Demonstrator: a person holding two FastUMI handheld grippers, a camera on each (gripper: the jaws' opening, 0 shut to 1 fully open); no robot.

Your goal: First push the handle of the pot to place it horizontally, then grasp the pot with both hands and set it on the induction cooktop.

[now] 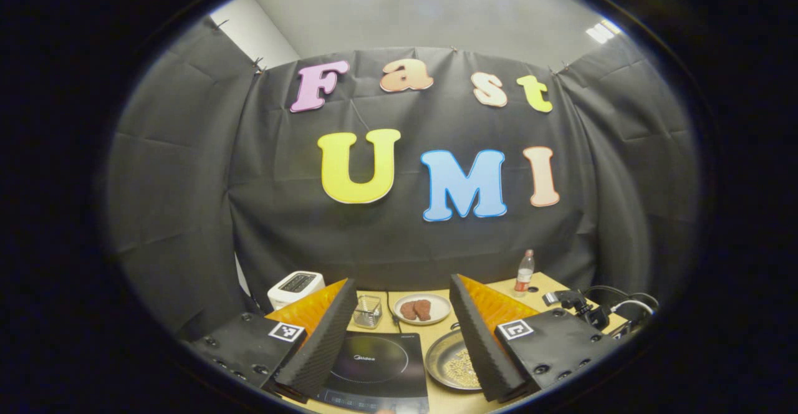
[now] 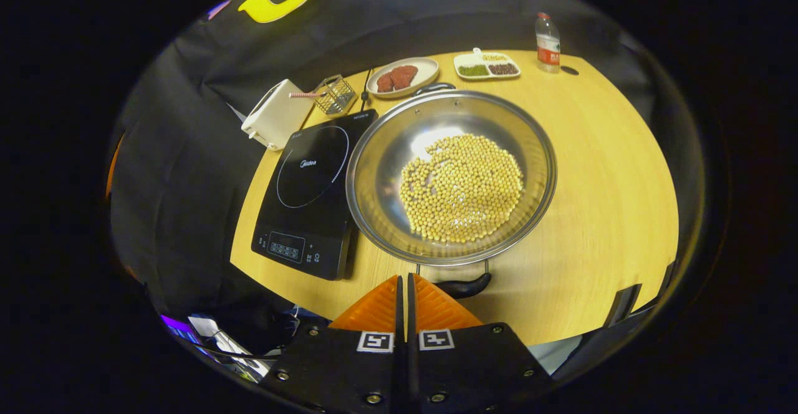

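Observation:
A wide steel pot holding yellow beans rests on the wooden table, right beside the black induction cooktop. One dark pot handle points toward my right gripper, and the other handle sits on the far rim. The right gripper is shut with nothing in it, its tips just left of the near handle; contact cannot be judged. My left gripper hangs open above the cooktop, with the pot partly hidden behind its right finger.
Along the table's back stand a white toaster, a wire basket, a plate of meat, a divided dish and a bottle. A black device with cables lies at the table's right end.

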